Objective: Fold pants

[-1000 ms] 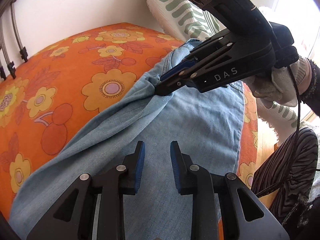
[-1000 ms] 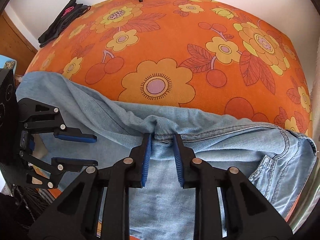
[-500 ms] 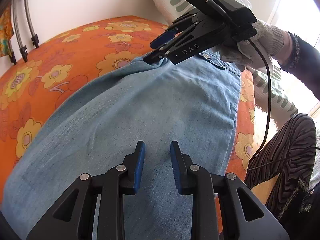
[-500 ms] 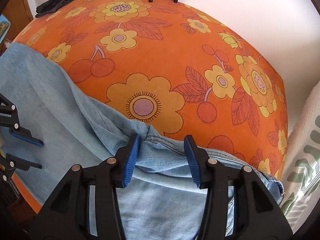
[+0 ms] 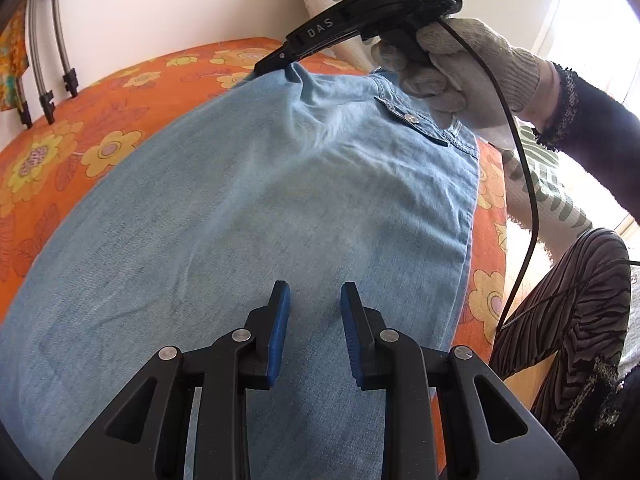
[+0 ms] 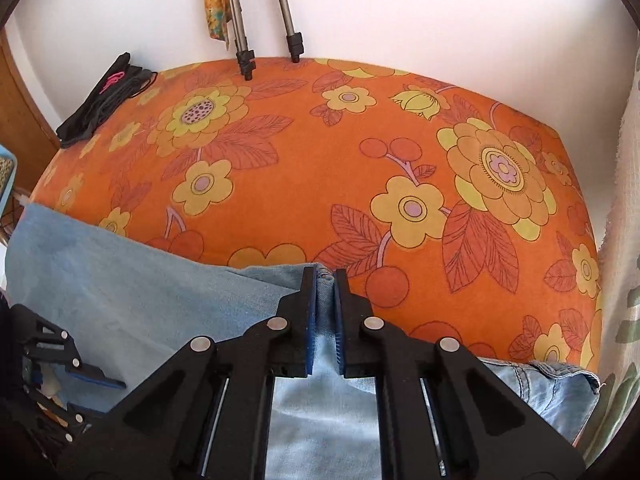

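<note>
Light blue denim pants point(image 5: 280, 200) lie spread on an orange flowered bedspread point(image 5: 80, 140). My left gripper point(image 5: 314, 296) hovers over the leg part, its blue pads apart and nothing pinched between them. At the pants' far edge near the waistband, a gloved hand point(image 5: 460, 64) holds my right gripper point(image 5: 276, 62). In the right wrist view the right gripper point(image 6: 324, 274) is shut on a seamed fold of the pants point(image 6: 120, 280), at their edge against the bedspread point(image 6: 320, 160). The left gripper point(image 6: 92, 396) shows at the lower left of that view.
Tripod legs point(image 6: 244, 56) rest against the white wall on the bed's far side. A black bag point(image 6: 104, 96) lies at the far left corner. A white cloth with green leaves point(image 6: 624, 320) hangs along the right. The person's striped trouser leg point(image 5: 580, 300) stands by the bed's near edge.
The right gripper let go of the bunched denim, opened wide, moved toward the pants' far edge and closed on a fold there. The pants now lie flatter. The left gripper shifted slightly early on.
</note>
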Motion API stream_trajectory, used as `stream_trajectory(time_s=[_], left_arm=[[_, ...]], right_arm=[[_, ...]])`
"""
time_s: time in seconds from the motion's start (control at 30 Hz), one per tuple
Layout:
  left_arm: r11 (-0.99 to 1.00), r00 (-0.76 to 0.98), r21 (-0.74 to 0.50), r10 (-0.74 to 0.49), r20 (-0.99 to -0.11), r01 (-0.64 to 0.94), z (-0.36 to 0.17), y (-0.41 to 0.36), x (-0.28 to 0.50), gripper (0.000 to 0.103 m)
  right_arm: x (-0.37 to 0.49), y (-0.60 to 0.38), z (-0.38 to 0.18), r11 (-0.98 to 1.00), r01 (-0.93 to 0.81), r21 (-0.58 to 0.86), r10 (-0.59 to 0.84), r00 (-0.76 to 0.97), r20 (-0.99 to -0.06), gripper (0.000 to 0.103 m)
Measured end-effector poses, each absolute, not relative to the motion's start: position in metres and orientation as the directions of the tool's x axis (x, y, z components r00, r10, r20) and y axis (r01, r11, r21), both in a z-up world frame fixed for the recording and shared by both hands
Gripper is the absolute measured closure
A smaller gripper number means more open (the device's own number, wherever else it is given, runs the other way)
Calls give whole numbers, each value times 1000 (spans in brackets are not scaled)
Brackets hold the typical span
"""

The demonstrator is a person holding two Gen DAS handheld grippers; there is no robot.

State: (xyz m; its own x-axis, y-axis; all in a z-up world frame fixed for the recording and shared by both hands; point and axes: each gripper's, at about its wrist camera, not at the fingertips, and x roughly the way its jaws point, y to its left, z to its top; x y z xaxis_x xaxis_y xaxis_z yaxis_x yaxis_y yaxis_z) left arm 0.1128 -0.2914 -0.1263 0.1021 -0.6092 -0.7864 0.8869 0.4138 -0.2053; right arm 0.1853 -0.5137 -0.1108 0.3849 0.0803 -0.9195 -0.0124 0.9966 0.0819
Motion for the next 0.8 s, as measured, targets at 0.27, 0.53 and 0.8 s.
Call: stream_trajectory(time_s=[0.27,0.53,0.8], left_arm=[[390,100,-182,-600,-793,903,-125,-296,106,67],[437,132,-225,-649,-749,871,-100,-309,128,67],[468,192,-192,-654,-732,863,-95,-382,166,67]], right_arm=[[200,-528,-127,989,116,91,37,400,-916,72],[125,-571,-80,932,204,301,171,484,-858,67],[132,-586,-141,916,271,295,162,424,-891,85]])
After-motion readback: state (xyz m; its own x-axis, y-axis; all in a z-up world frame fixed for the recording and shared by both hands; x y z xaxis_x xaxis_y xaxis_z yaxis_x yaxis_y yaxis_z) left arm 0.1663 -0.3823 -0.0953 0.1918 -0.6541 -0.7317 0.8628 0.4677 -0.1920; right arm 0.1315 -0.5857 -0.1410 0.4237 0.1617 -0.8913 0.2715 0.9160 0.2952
